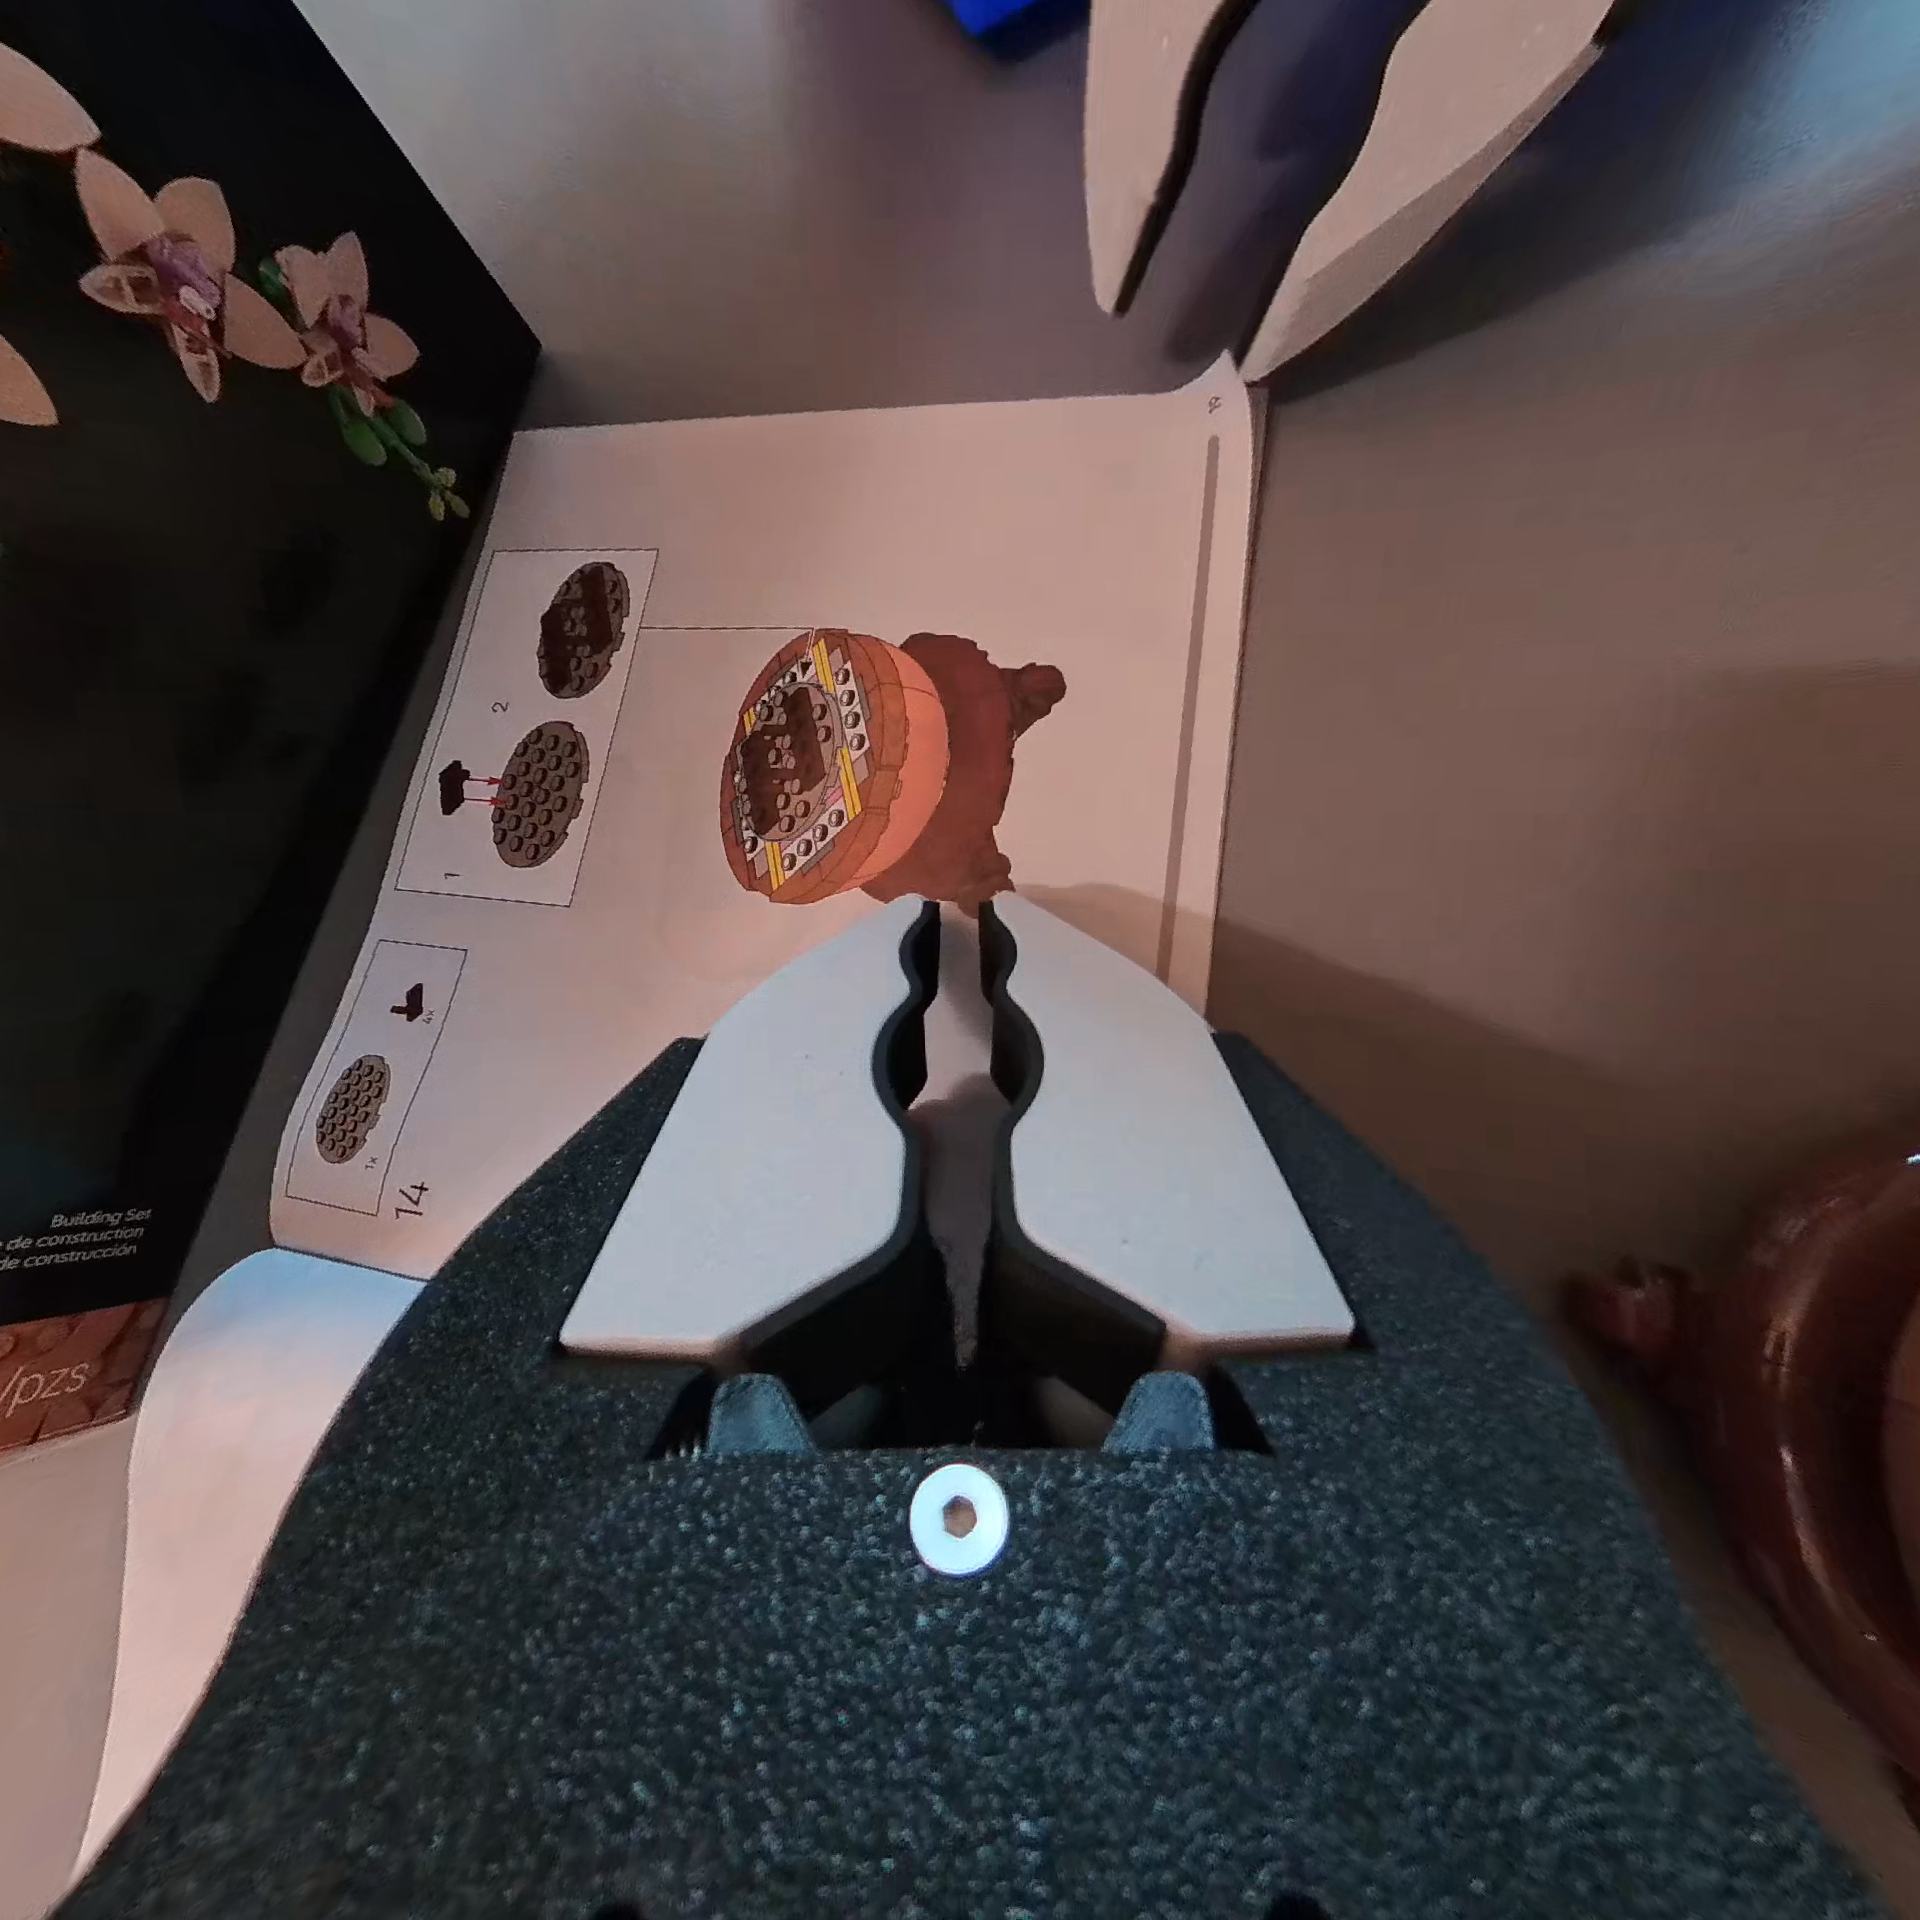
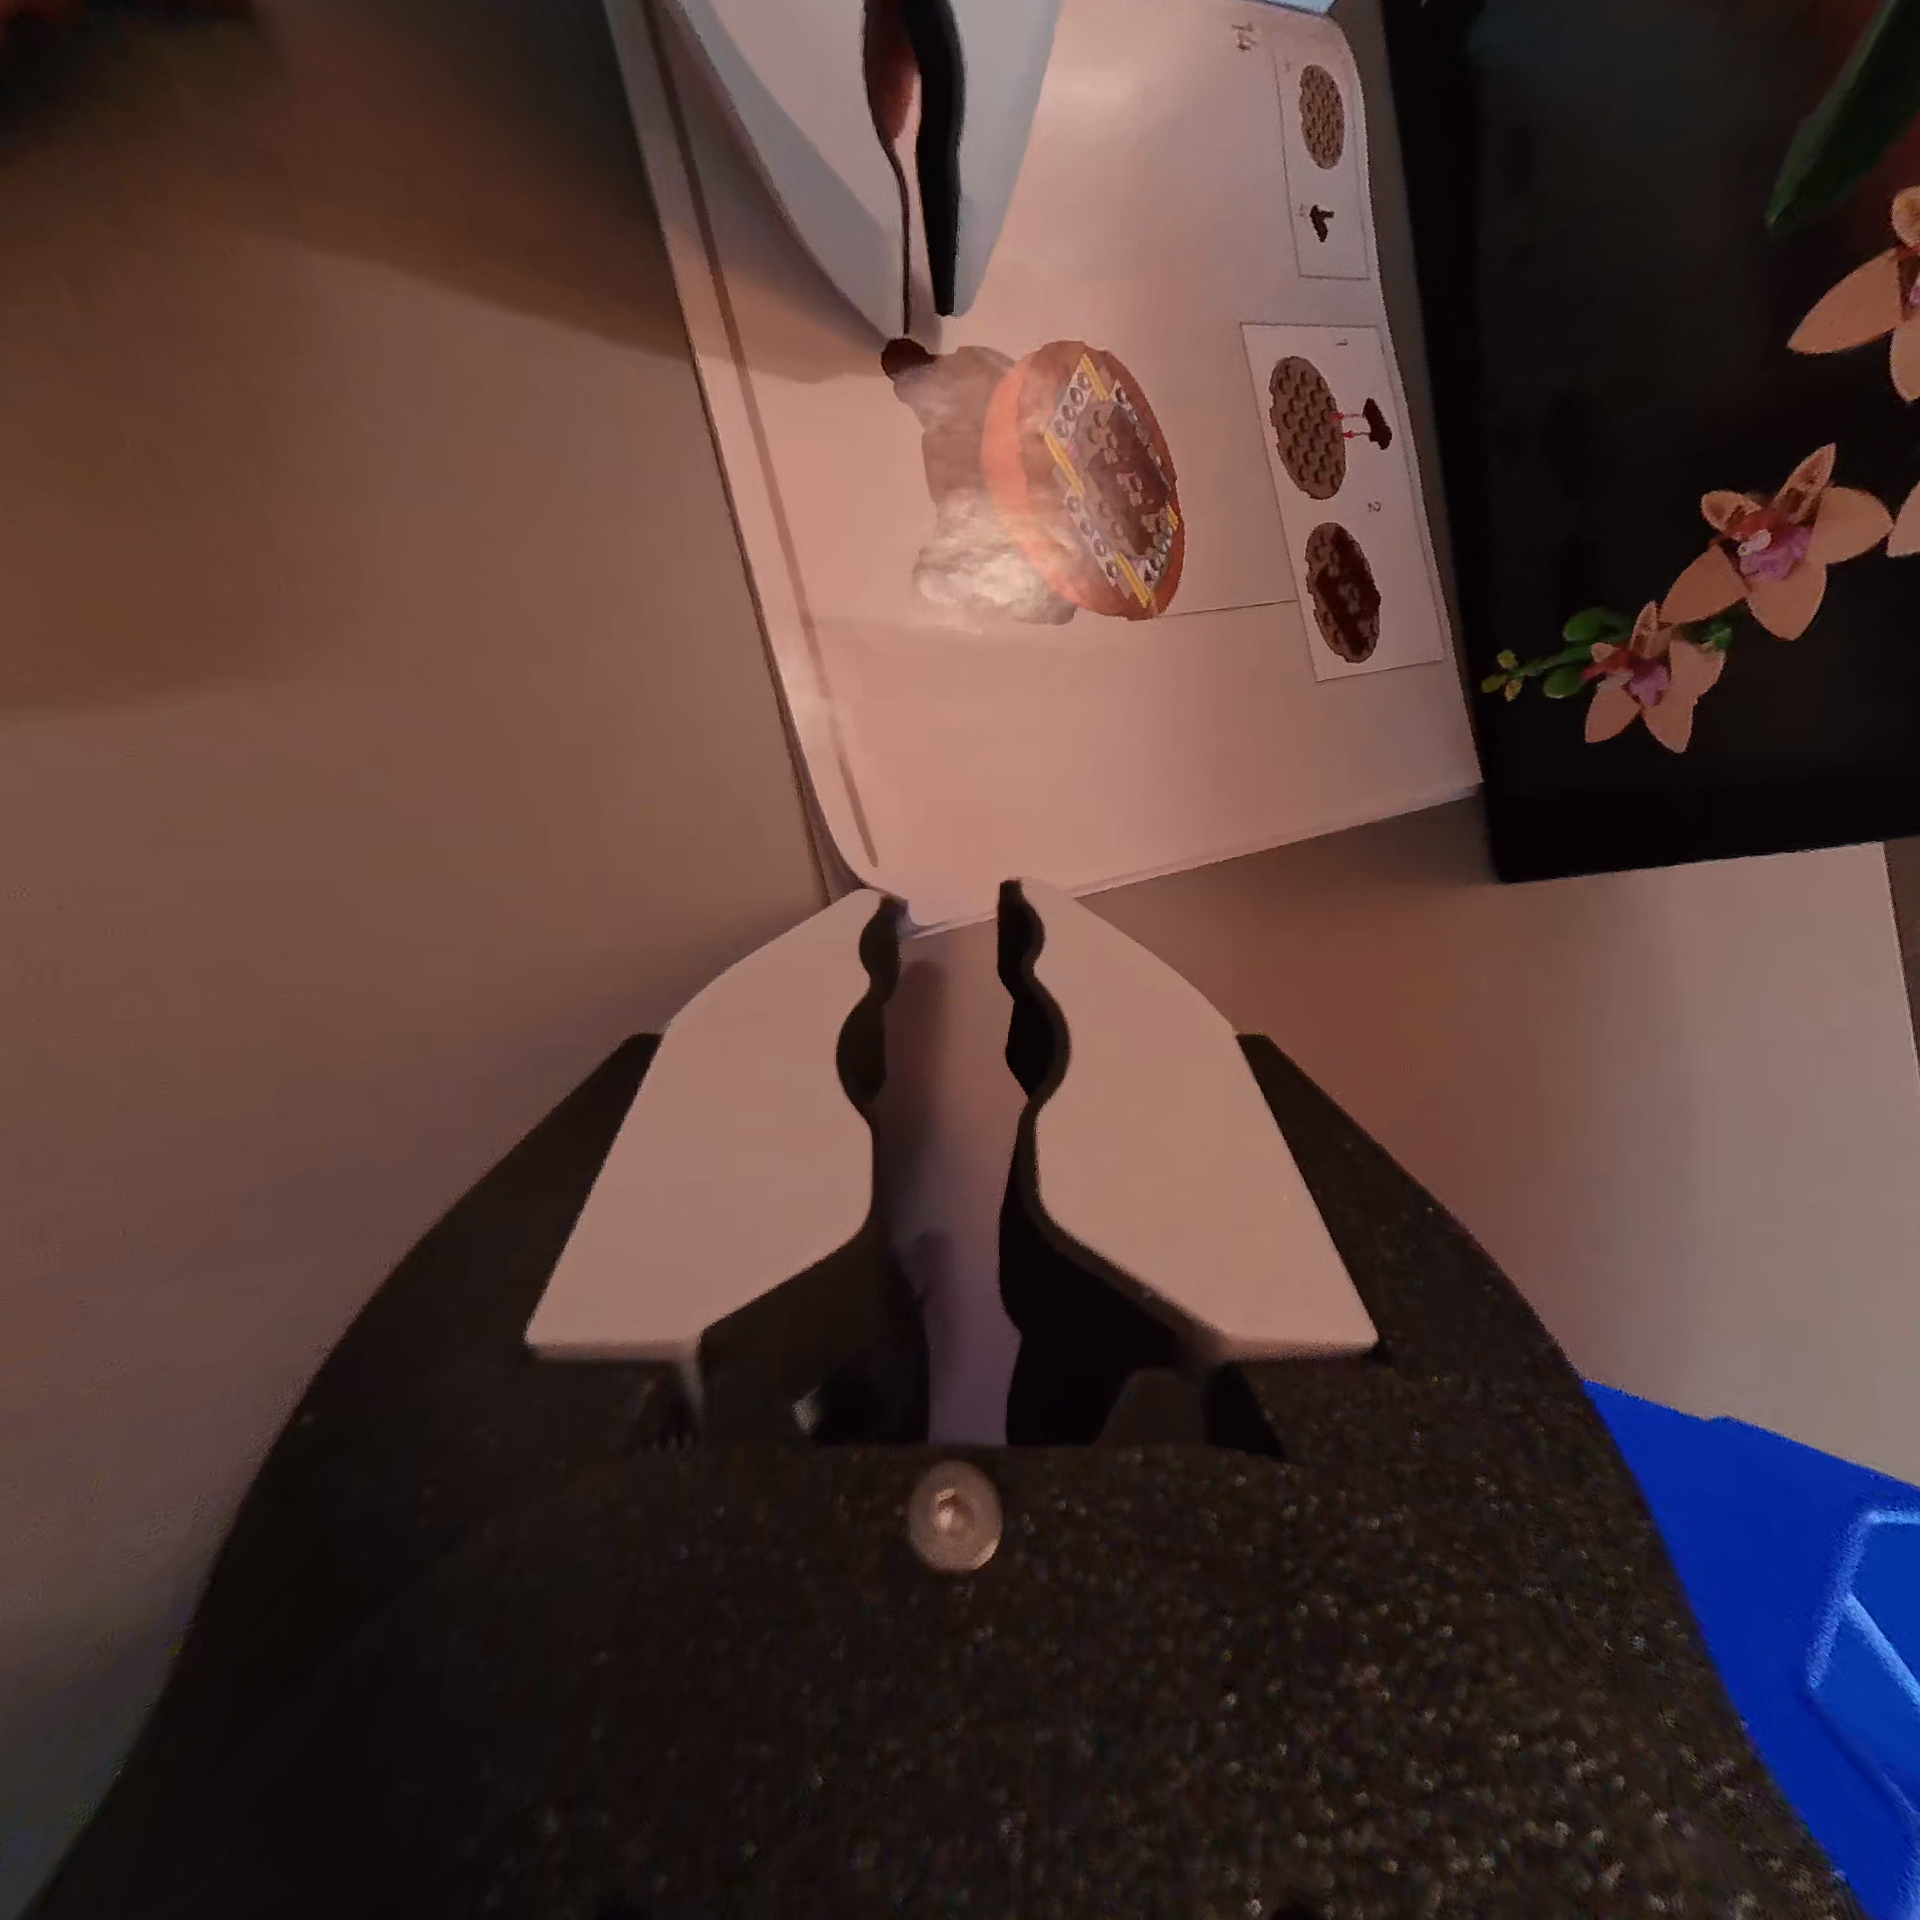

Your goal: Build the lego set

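Lying flat on the table point(image 1: 1558, 623): an instruction booklet point(image 1: 935, 520), open, long side running away from the left gripper point(image 1: 961, 906). Left fingers nearly pressed together, only a thin slit between them, tips hovering over the printed pot drawing; apparently pinching nothing, though a small brown bit at the tips in the right wrist view may be a piece point(image 2: 906, 358). Right gripper point(image 2: 948, 891) narrowly parted, empty, poised at the booklet's far corner, facing the left one. Black box point(image 1: 208, 727) just beside the booklet. Brown round model point(image 1: 1829, 1455), blurred, close to the left gripper's right side, so nearer that hand. Blue tray point(image 2: 1787, 1610) beside the right gripper.
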{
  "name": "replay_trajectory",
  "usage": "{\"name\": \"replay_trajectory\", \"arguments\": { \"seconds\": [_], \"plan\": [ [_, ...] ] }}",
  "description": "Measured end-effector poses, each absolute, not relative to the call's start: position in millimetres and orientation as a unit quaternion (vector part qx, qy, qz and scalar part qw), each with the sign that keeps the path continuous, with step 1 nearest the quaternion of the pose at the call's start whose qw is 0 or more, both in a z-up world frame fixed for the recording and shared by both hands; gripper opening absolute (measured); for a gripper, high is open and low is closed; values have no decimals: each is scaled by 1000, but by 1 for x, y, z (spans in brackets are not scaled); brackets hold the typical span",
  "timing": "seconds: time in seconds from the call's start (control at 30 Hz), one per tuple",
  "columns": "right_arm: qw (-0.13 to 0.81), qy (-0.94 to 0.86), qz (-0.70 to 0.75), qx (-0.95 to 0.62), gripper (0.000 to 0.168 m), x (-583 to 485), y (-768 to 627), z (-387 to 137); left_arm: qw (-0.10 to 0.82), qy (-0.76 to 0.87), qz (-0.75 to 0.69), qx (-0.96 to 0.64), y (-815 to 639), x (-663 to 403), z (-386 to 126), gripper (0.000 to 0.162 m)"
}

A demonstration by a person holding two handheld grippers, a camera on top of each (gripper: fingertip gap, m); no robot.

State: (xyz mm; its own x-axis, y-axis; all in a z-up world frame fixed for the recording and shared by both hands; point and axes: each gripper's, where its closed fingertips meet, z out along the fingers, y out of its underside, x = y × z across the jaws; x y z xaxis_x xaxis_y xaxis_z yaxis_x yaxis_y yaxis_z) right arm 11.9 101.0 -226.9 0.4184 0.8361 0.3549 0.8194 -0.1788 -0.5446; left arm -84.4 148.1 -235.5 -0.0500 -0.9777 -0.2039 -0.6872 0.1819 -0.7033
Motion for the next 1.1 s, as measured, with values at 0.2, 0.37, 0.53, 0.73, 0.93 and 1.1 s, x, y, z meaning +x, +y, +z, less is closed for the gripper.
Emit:
{"name": "replay_trajectory", "arguments": {
  "seconds": [0.2, 0.37, 0.53, 0.73, 0.93, 1.1],
  "plan": [
    [363, -591, 0, -720, 6, 0, 99, -227, 335, 688, -231, -601, 147, -84, -234, 9],
    [340, -593, 25, -729, 0, 0, 98, -227, 367, 666, -239, -604, 154, -81, -224, 18],
    [420, -514, 78, -744, 0, -6, 114, -198, 382, 631, -346, -579, 135, -66, -190, 23],
    [443, -471, 93, -757, 0, -8, 124, -188, 360, 630, -378, -574, 125, -43, -183, 30],
    [315, -541, 90, -775, 30, -3, 94, -216, 306, 722, -291, -548, 111, -47, -228, 23],
    [268, -573, 52, -773, 30, 3, 94, -229, 283, 717, -312, -556, 109, -51, -231, 18]
  ]
}}
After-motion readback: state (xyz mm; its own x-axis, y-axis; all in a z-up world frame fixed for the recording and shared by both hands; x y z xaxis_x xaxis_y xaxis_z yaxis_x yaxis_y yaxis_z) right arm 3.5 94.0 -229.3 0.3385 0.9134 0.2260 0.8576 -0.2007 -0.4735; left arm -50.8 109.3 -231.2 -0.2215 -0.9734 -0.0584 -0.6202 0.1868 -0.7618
